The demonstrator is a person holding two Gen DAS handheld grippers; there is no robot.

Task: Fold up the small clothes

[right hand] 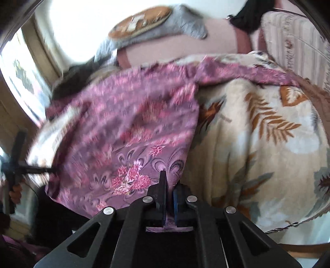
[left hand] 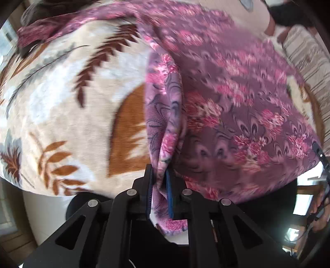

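Note:
A purple garment with a pink flower print point(left hand: 237, 99) lies spread over a cream blanket with brown leaves point(left hand: 61, 103). My left gripper point(left hand: 159, 181) is shut on a bunched fold at the garment's near edge, at its left side. In the right wrist view the same garment point(right hand: 127, 132) covers the left half of the blanket point(right hand: 257, 144). My right gripper point(right hand: 169, 185) is shut on the garment's near edge, close to its right side. The left gripper also shows at the left rim of the right wrist view point(right hand: 16, 167). The cloth is motion-blurred in both views.
A striped cushion point(right hand: 297, 49) stands at the far right. A grey cloth with a round brown patch point(right hand: 144, 26) and a dark item point(right hand: 251, 16) lie beyond the blanket. The blanket's near edge point(left hand: 51, 191) drops off close to my left gripper.

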